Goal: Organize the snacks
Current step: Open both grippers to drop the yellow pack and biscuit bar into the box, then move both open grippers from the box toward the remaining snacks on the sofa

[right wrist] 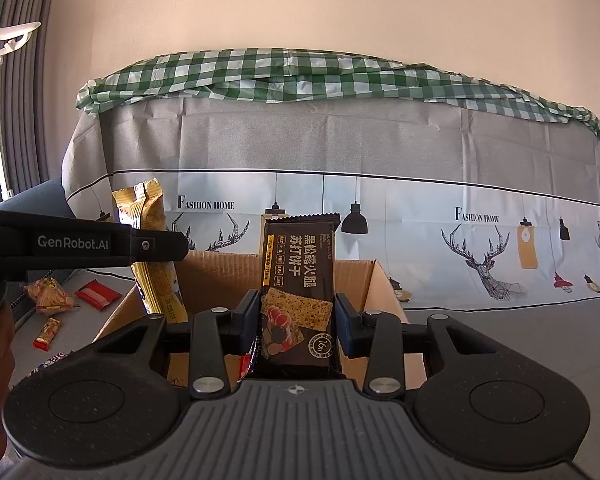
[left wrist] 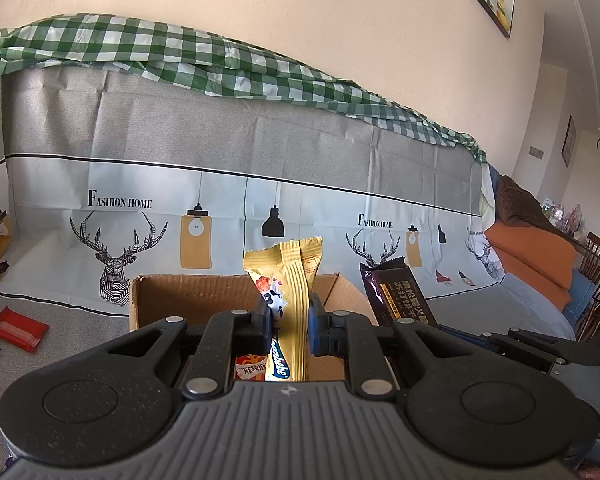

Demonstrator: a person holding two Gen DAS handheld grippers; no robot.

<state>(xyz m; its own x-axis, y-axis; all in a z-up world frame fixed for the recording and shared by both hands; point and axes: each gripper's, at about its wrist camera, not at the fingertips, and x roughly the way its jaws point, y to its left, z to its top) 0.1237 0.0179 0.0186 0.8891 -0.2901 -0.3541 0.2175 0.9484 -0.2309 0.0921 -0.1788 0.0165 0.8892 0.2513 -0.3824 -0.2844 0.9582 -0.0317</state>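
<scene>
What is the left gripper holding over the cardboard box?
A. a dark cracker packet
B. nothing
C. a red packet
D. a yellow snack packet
D: the left gripper pinches the yellow snack packet upright above the cardboard box; the dark cracker packet is in the right gripper.

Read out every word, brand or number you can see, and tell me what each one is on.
"FASHION HOME": grey printed cloth.
"GenRobot.AI": side of left tongs, right-wrist view.
"黑松露火腿 苏打饼干", "16": dark cracker packet.
"麻辣": red packet in the cardboard box.
Yellow snack packet: blue lettering cut off; small print blurred.
</scene>
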